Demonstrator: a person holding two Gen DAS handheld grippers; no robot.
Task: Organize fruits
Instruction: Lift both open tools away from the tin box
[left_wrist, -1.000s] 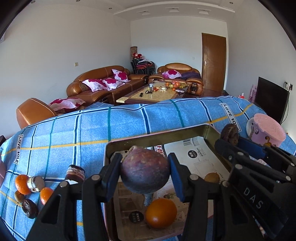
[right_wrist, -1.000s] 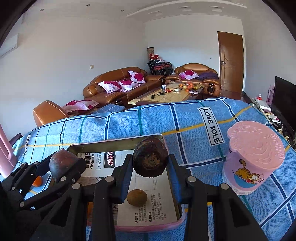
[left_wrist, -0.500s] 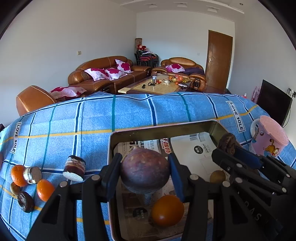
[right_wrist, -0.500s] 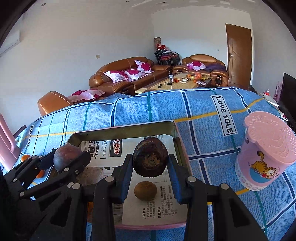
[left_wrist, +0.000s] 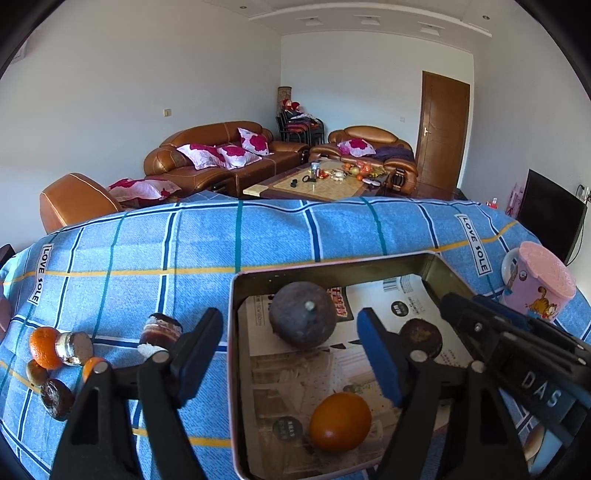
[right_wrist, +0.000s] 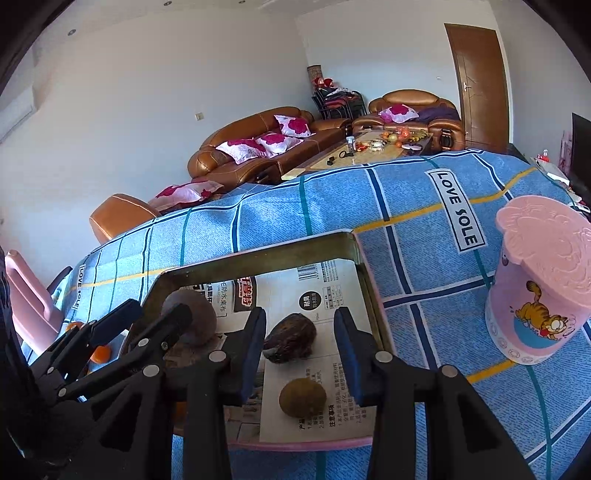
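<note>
A pink tray lined with newspaper sits on the blue checked cloth. In the left wrist view my left gripper is open above it, and a round purple-brown fruit lies on the paper between the fingers. An orange lies nearer. In the right wrist view my right gripper is open over the tray, with a dark wrinkled fruit lying between the fingers and a small brown fruit just below it. The dark fruit also shows in the left wrist view.
Left of the tray, oranges, dark fruits and small jars lie on the cloth. A pink cartoon cup stands right of the tray. A pink chair is at the table's left edge.
Both grippers have opened and let go of their fruits, which now lie on the newspaper in the tray. Both grippers have tilted down toward the tray.
</note>
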